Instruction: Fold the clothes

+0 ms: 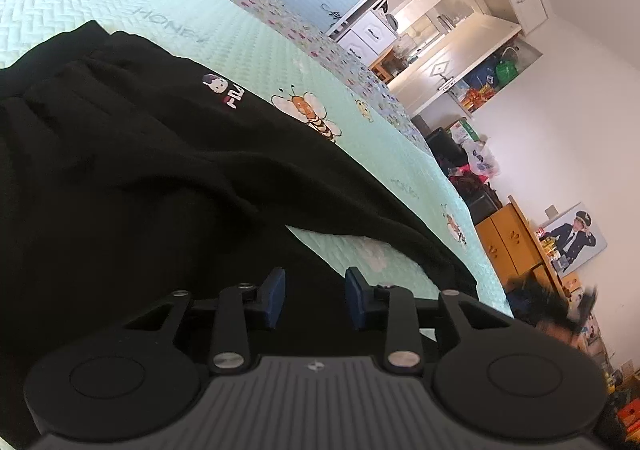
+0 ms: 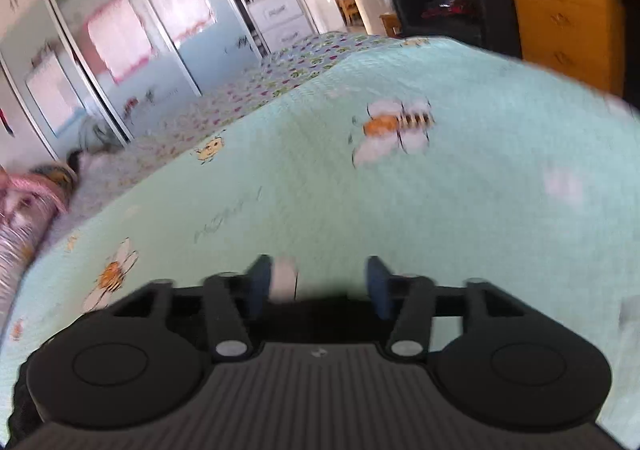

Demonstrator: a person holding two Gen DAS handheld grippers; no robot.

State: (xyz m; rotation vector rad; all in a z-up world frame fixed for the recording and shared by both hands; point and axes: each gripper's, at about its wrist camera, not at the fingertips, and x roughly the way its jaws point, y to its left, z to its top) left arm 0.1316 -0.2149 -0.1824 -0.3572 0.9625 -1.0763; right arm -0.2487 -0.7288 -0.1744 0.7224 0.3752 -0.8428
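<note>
A black garment (image 1: 132, 170) is seen spread over the mint-green quilted bedspread (image 1: 120, 6) of a bed, filling the left wrist view from nine o'clock through the centre and trailing toward four o'clock. A small white and red logo (image 1: 226, 90) is printed on it, a little toward eleven o'clock from the centre. A strip of bare bedspread is left showing between two dark folds just above the left tongs (image 1: 315, 298). The left tongs are held low over the fabric at six o'clock, their blue pads (image 1: 276, 298) set narrowly apart; dark cloth lies behind the gap, and whether any of it is pinched cannot be told. A bee print (image 1: 308, 110) is partly covered by the garment's edge toward one o'clock.

In the right wrist view, which is blurred, the right tongs (image 2: 320, 284) are seen at six o'clock with the jaws standing apart and nothing gripped between them. Only bedspread is seen ahead of them, with a bee print (image 2: 396, 126) toward one o'clock. A narrow dark patch lies just under the jaws; what it is cannot be told. A wooden chest of drawers (image 2: 568, 18) stands at two o'clock beyond the bed.
</note>
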